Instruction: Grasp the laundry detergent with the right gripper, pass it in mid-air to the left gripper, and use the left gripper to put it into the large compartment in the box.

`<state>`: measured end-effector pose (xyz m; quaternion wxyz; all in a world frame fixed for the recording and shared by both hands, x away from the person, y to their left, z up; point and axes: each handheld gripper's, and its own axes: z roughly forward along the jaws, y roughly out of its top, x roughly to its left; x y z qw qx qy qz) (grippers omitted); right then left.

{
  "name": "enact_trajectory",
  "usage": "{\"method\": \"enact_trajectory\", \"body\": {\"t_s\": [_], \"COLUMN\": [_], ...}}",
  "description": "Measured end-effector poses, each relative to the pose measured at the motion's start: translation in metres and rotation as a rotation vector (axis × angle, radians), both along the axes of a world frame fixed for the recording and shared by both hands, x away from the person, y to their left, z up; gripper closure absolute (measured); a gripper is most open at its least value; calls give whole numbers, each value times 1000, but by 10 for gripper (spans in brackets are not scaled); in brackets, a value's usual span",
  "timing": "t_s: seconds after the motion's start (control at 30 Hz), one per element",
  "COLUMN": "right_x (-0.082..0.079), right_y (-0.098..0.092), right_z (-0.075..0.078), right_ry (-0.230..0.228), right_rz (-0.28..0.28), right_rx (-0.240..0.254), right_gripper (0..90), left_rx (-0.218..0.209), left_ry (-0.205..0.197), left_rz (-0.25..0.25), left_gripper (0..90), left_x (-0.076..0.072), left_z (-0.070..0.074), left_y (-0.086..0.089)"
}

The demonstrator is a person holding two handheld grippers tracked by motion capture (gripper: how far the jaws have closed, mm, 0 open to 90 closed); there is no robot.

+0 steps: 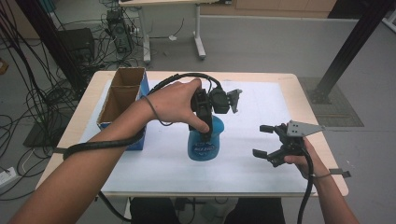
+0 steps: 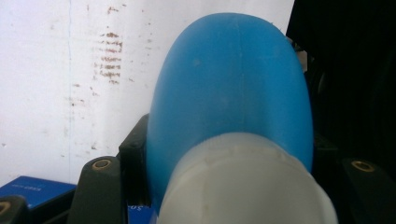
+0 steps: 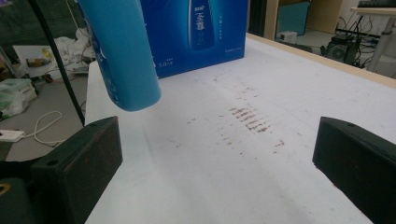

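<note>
Risk: the blue bottle [image 1: 204,142] is gripped only near its white cap [image 2: 247,182] and hangs off the white sheet [image 1: 261,158]; a slip or swing is judged possible, as is a knock against the blue carton [image 1: 123,105] just left of the bottle.
Left tongs [image 1: 205,126]: closed on the bottle's upper end.
Right tongs [image 1: 267,141]: spread wide, nothing held, right of the bottle above the table [image 1: 322,140].

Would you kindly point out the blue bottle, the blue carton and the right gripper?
blue bottle [image 1: 204,148]: high view, on its labelled body.
blue carton [image 1: 122,95]: high view, on its open brown inside.
right gripper [image 1: 265,140]: high view, midway between its open jaws.
</note>
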<state>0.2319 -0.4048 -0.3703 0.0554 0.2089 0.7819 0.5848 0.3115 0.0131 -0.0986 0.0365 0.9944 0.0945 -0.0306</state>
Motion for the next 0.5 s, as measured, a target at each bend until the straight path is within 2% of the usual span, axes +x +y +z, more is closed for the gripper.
{"method": "enact_trajectory", "body": {"t_s": [0.23,0.37,0.5], "right_x": [0,1,1], "right_y": [2,3,5], "right_z": [0,0,2], "right_ry": [0,-1,-1], "right_rz": [-7,-7,-10], "right_rx": [-2,1,-4], "right_gripper": [16,16,21], "left_rx": [-9,-6,-5], "left_ry": [2,-26,-33], "left_rz": [28,36,42], "left_gripper": [378,378,378], "left_x": [2,0,1], "left_z": [20,36,52], "left_y": [0,-2,-4]}}
